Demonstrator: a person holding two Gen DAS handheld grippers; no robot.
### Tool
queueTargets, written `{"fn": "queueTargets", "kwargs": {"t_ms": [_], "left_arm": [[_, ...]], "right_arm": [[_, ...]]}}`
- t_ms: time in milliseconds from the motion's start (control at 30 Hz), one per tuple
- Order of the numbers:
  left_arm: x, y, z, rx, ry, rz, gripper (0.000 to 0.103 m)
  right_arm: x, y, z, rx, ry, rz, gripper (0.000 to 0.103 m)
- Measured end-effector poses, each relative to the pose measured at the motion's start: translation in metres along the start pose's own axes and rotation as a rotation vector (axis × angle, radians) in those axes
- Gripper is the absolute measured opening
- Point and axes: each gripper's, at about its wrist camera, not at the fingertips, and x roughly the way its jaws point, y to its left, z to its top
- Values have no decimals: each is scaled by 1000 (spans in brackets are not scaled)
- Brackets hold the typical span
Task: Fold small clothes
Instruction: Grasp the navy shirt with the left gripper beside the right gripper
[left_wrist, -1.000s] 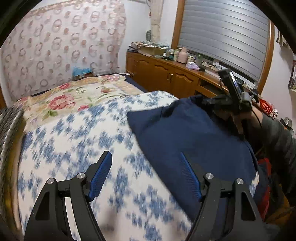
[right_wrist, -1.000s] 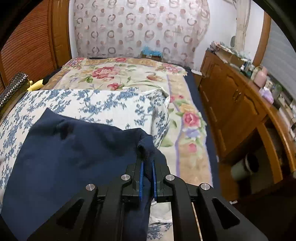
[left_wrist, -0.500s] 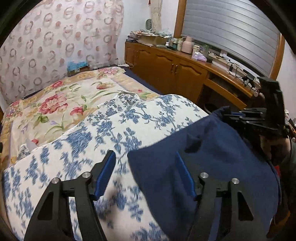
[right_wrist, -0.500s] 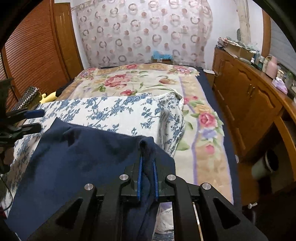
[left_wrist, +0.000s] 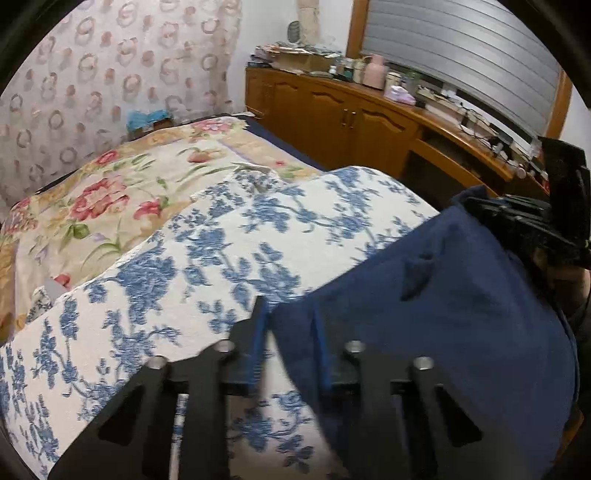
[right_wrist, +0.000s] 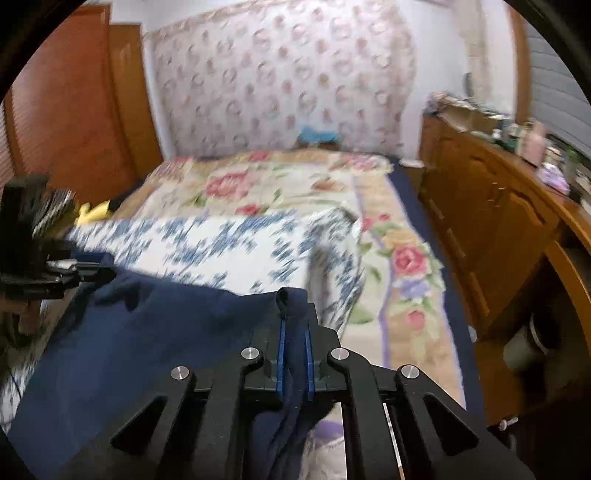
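A navy garment (left_wrist: 443, 314) lies spread on a blue-and-white floral quilt (left_wrist: 221, 251) on the bed. In the left wrist view my left gripper (left_wrist: 288, 332) has its jaws closing on the garment's left corner, with the cloth bunched between the blue pads. The right wrist view shows that left gripper (right_wrist: 79, 275) at the far left, with the corner drawn up to its tips. My right gripper (right_wrist: 294, 325) is shut on a folded bit of the garment's (right_wrist: 166, 332) opposite corner. From the left wrist view that right gripper (left_wrist: 476, 206) sits at the cloth's far right edge.
Beyond the quilt is a flowered bedspread (left_wrist: 110, 192). Wooden cabinets (left_wrist: 351, 118) with a cluttered top run along the right wall. Wooden wardrobe doors (right_wrist: 74, 110) stand to the left of the bed, with a yellow item (right_wrist: 96, 212) beside them.
My left gripper swung over from the bare quilt to the garment's left corner, and its wide jaws narrowed around the cloth. The right gripper kept its hold and hardly moved.
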Motion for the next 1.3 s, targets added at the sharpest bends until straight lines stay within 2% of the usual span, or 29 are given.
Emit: {"fn": "queueTargets", "kwargs": {"t_ms": [167, 267, 300, 367, 400, 433, 533, 567, 600, 733, 900, 1100, 1200, 1233, 1300], "left_arm": [[0, 4, -2, -5, 2, 2, 21], [0, 4, -2, -6, 2, 2, 21], [0, 4, -2, -6, 1, 1, 21], [-1, 5, -3, -14, 3, -5, 21], [0, 6, -4, -20, 5, -9, 21], [0, 7, -4, -26, 7, -13, 21], [-1, 10, -4, -40, 12, -26, 31], [-1, 10, -4, -41, 12, -32, 40], [-2, 10, -5, -42, 10, -38, 45], [-2, 6, -6, -38, 19, -66, 45], [2, 0, -6, -23, 28, -53, 45], [4, -1, -3, -26, 36, -65, 45], [4, -3, -2, -22, 34, -76, 45], [4, -2, -3, -23, 33, -79, 43], [4, 1, -3, -30, 31, -77, 27]], "right_arm": [[1, 1, -3, 6, 11, 9, 8], [10, 2, -1, -2, 60, 45, 10], [12, 3, 0, -10, 70, 40, 14], [20, 4, 1, -23, 95, 52, 28], [23, 2, 4, -19, 109, 49, 42], [27, 1, 5, -11, 123, 52, 50], [35, -4, 6, 2, 140, 53, 58], [37, -7, 6, 12, 145, 57, 59], [37, -8, 6, 24, 151, 69, 60], [43, -18, 9, 78, 184, 120, 61], [43, -19, 11, 83, 194, 126, 61], [39, -9, 9, 75, 198, 155, 37], [39, -9, 9, 54, 197, 141, 32], [37, -9, 9, 51, 191, 131, 22], [32, -10, 9, 35, 173, 101, 10]]}}
